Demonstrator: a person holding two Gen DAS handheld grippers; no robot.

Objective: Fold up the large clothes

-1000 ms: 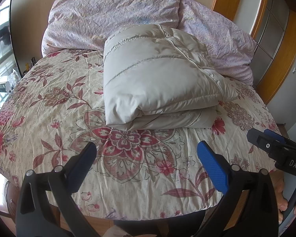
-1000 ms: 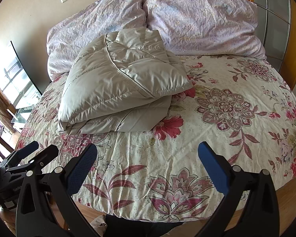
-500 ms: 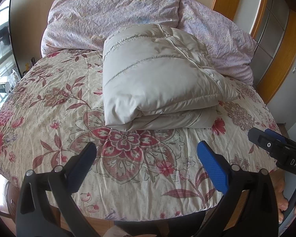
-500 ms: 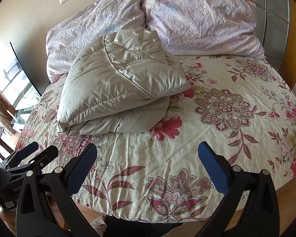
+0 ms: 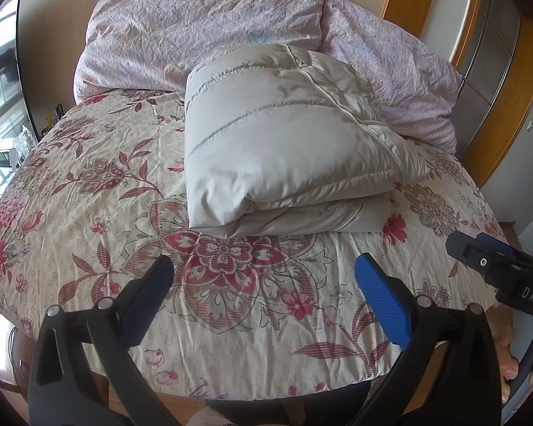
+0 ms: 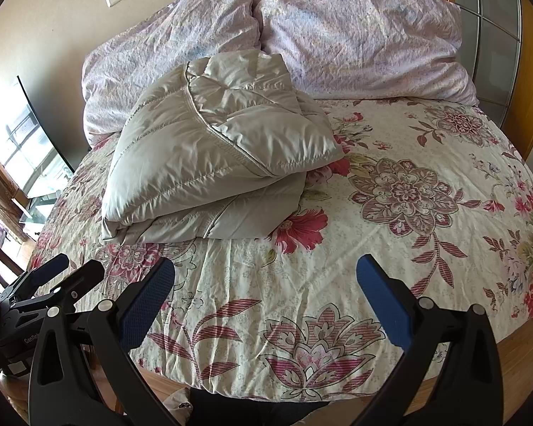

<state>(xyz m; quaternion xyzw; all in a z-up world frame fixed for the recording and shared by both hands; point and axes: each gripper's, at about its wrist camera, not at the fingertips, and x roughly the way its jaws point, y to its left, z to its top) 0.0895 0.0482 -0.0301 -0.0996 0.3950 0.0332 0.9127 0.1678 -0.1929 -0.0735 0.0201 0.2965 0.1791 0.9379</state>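
From the left wrist, the left gripper [image 5: 263,284] hangs wide apart, empty, short of the folded beige quilted down jacket [image 5: 284,142] on the floral bedspread [image 5: 89,195]. From the right wrist, the right gripper [image 6: 264,284] gapes likewise, holding nothing. The folding looks finished; at most a tidy-up remains.

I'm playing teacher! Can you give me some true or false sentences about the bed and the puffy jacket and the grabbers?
1. The jacket lies folded on the bed. True.
2. The left gripper is squeezing the jacket. False: it is open, apart from it.
3. Two pillows lie behind the jacket. True.
4. The right gripper is shut. False: its jaws stand wide open.
5. The bed cover is plain blue. False: it is cream with red flowers.
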